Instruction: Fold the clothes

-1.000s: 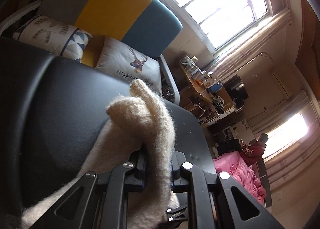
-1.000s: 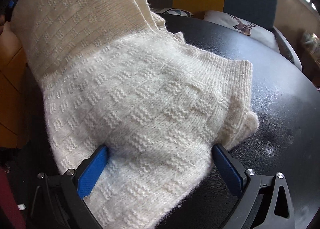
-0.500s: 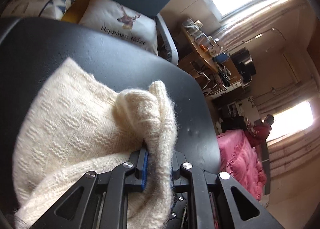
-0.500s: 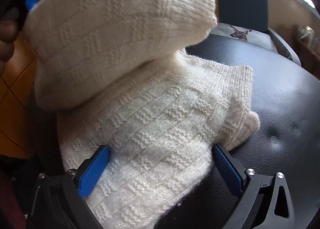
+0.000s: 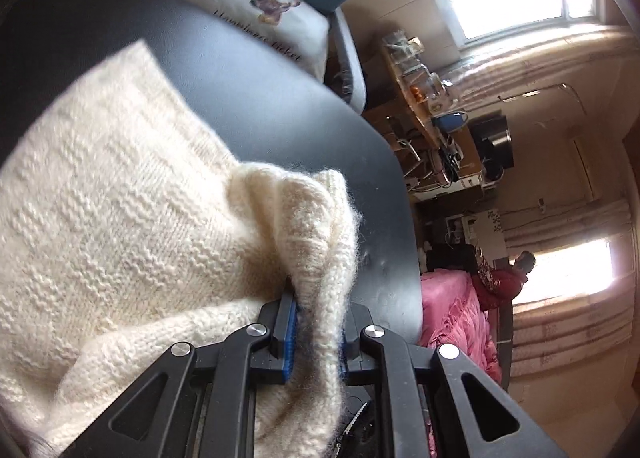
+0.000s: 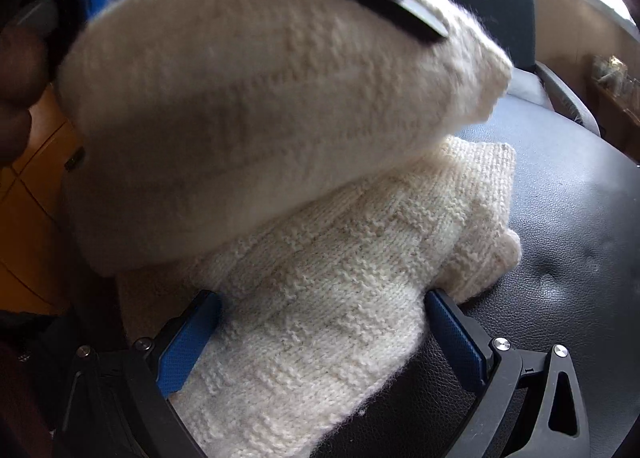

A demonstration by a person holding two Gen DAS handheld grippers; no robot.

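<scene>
The cream knitted sweater (image 6: 344,322) lies on the black padded table (image 6: 568,258), one part spread flat, another part lifted and carried over it from ten o'clock in the right wrist view; the left gripper (image 5: 318,332) is clamped on a bunched fold of that knit, its blue pads pressing the wool from both sides; the right gripper (image 6: 320,334) stands wide apart, its pads flanking the flat layer at six o'clock and gripping nothing, seemingly pinning it down; beyond the table, at twelve o'clock in the left wrist view, a deer-print cushion (image 5: 264,18) sits on a sofa; the risk, as I judge it, is that the thick bunch slips from the narrow pinch, or the lower layer drags and rumples, leaving a crooked fold.
</scene>
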